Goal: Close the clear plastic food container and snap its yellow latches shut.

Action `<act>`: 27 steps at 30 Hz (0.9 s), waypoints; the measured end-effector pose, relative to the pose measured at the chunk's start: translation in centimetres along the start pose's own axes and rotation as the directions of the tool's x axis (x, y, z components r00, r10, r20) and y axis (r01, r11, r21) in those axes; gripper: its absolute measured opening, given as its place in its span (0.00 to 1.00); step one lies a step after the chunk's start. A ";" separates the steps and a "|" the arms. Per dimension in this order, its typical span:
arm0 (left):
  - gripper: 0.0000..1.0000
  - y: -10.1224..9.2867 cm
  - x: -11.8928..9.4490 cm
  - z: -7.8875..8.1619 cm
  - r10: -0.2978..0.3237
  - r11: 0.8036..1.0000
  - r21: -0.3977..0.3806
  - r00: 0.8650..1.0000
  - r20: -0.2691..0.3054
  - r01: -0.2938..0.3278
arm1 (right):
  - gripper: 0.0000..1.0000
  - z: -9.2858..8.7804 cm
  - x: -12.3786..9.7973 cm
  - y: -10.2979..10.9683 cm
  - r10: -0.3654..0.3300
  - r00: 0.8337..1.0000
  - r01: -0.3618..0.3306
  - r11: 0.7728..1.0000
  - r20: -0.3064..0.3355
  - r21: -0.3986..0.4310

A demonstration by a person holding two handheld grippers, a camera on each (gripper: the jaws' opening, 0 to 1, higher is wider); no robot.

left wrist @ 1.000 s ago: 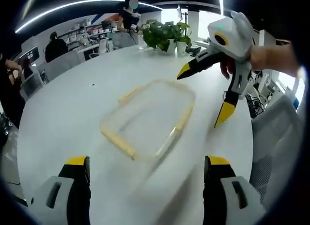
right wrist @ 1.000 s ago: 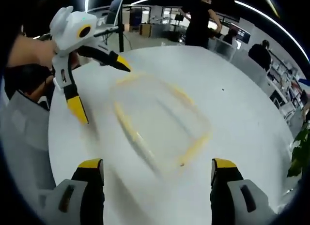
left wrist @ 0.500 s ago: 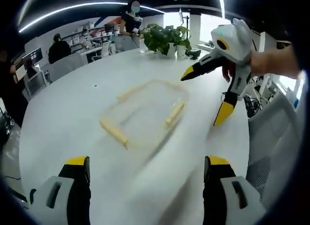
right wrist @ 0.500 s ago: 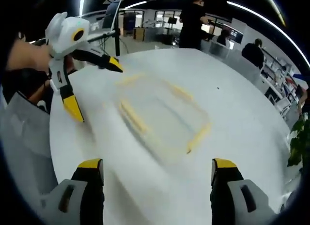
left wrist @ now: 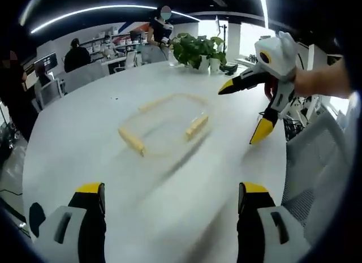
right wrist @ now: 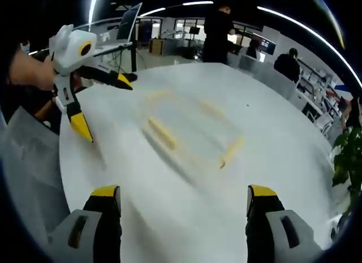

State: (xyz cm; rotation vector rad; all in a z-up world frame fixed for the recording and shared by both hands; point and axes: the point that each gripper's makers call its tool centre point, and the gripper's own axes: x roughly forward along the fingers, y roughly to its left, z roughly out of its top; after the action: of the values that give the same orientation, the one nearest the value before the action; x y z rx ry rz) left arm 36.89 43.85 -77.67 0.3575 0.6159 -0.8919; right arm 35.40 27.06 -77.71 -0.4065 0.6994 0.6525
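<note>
Office space with a big round white table [left wrist: 73, 133] is what's being worked on, so pretty ordinary surroundings. Nearest the lens in the left gripper view, the left gripper [left wrist: 171, 196] is seen with its yellow-tipped black jaws spread wide, nothing between them. Same deal in the right gripper view: the right gripper [right wrist: 184, 198] is held with its jaws apart and empty.

Further out, the clear plastic food container with yellow latches [left wrist: 163, 126] is sitting flat on the table, well apart from both tools. It's also caught in the right gripper view [right wrist: 189, 133], near the middle of the table. The right gripper is visible in the left gripper view too [left wrist: 244, 110], hovering off to one side of the container, jaws splayed; the left one [right wrist: 96, 102] is seen likewise from the other side.

Judging by this, the approach step looks to be in hand: nothing is touched yet. The next move probably calls for bringing a jaw tip down onto a latch and pressing it against the container wall, with the other tool used to brace.

Motion blur smears the container badly, so whether the lid is fully seated, and which latches are already snapped, can't be told.

Beyond the table, a green potted plant [left wrist: 195, 47] and several people at desks are made out.
</note>
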 end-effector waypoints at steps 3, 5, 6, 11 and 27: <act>0.99 0.1 -0.5 -0.2 0.007 1.000 0.007 1.000 0.005 -0.007 | 0.93 -0.1 -0.5 0.3 -0.006 1.000 0.006 1.000 0.016 0.002; 0.99 0.2 -0.9 -0.2 0.015 1.000 -0.004 1.000 0.016 -0.015 | 0.93 -0.2 -0.8 0.5 -0.007 1.000 0.007 1.000 0.026 0.003; 0.99 0.2 -1.0 -0.3 0.012 1.000 -0.011 1.000 0.018 -0.012 | 0.93 -0.3 -1.0 0.6 -0.006 1.000 0.006 1.000 0.022 0.006; 0.99 0.0 -1.7 -1.2 0.012 1.000 0.009 1.000 0.003 -0.012 | 0.93 -0.3 -2.0 0.9 -0.019 0.999 0.019 1.000 0.035 0.003; 0.99 -2.2 -3.7 -2.3 0.005 1.000 -0.028 1.000 0.011 -0.004 | 0.93 -2.0 -3.7 2.0 -0.018 0.998 0.018 1.000 0.057 0.002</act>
State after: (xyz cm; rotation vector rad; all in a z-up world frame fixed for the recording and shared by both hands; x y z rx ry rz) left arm 32.55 46.05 -77.24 0.3285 0.6162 -0.8799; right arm 31.00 25.90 -76.75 -0.3911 0.6408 0.6441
